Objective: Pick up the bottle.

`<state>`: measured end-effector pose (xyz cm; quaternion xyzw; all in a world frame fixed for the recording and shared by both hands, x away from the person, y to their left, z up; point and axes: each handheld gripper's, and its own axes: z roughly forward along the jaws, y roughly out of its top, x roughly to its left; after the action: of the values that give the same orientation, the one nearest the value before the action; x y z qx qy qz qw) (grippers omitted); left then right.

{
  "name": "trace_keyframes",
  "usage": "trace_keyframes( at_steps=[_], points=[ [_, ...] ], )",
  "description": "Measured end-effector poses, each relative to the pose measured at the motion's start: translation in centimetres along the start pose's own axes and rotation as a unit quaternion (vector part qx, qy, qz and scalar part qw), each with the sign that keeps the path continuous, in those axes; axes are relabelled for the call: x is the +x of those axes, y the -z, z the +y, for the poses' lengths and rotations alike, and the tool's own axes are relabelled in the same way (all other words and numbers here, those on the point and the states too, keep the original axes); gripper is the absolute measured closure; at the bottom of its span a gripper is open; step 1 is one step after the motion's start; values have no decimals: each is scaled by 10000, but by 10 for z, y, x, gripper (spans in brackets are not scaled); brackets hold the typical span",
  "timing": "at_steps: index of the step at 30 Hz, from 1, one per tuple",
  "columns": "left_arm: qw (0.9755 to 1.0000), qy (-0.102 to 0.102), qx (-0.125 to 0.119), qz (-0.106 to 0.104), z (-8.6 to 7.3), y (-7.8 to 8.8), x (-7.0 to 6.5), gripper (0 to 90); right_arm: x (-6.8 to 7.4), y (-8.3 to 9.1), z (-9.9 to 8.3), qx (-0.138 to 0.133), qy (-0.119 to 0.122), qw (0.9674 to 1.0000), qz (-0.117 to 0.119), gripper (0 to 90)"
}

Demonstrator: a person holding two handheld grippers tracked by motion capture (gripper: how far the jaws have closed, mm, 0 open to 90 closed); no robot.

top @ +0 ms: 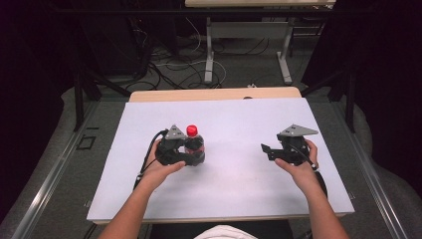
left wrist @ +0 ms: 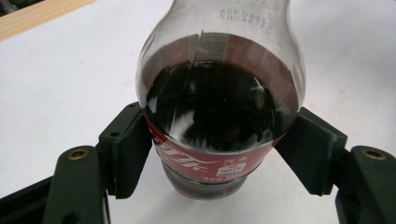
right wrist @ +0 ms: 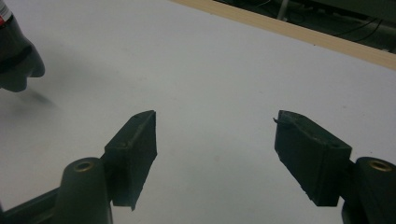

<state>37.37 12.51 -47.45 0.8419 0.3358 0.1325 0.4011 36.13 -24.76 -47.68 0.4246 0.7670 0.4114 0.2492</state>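
Your left gripper (top: 191, 152) is clamped on the cola bottle (top: 194, 144), which sits a little left of the middle of the white mat (top: 234, 189) covering the table. In the left gripper view the bottle (left wrist: 219, 112) sits squarely between the two black jaws, and both ribbed pads (left wrist: 133, 154) press against the red label band low on its body, one on each side, so the grip is around the bottle and not beside it. From that camera you look along the bottle's side: dark drink fills the wide part up to the clear shoulder, where printed code is visible near the top edge of the picture. From above, the red cap (top: 192, 130) stands just beside the grey three-cornered plate on that gripper, and your left hand (top: 158, 167) wraps the gripper body from behind. Whether the bottle's base rests on the mat or hangs slightly above it cannot be told. Your right gripper (top: 264, 149) is well apart from the bottle, over the right half of the mat, pointing toward the bottle. Its jaws stand apart with nothing between them, just bare mat, and the bottle's dark lower end (right wrist: 16, 60) shows far off at the upper left corner of the right gripper view.
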Motion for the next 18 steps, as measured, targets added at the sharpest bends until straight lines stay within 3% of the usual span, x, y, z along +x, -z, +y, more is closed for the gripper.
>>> trace_keyframes(
  at_steps=[3,4,7,18],
  points=[
    [10000,-54,30,-59,0,-4,-5,303,3,-1,1,0,-52,10000,57,293],
    [9998,-134,146,-101,1,-5,-8,303,6,0,2,30,-12,9999,130,294],
    [9999,-132,64,-83,0,-8,-14,303,11,2,6,21,82,9998,203,294],
    [9987,-286,66,-423,3,-16,-39,303,35,11,23,24,282,9981,554,321]
  ],
)
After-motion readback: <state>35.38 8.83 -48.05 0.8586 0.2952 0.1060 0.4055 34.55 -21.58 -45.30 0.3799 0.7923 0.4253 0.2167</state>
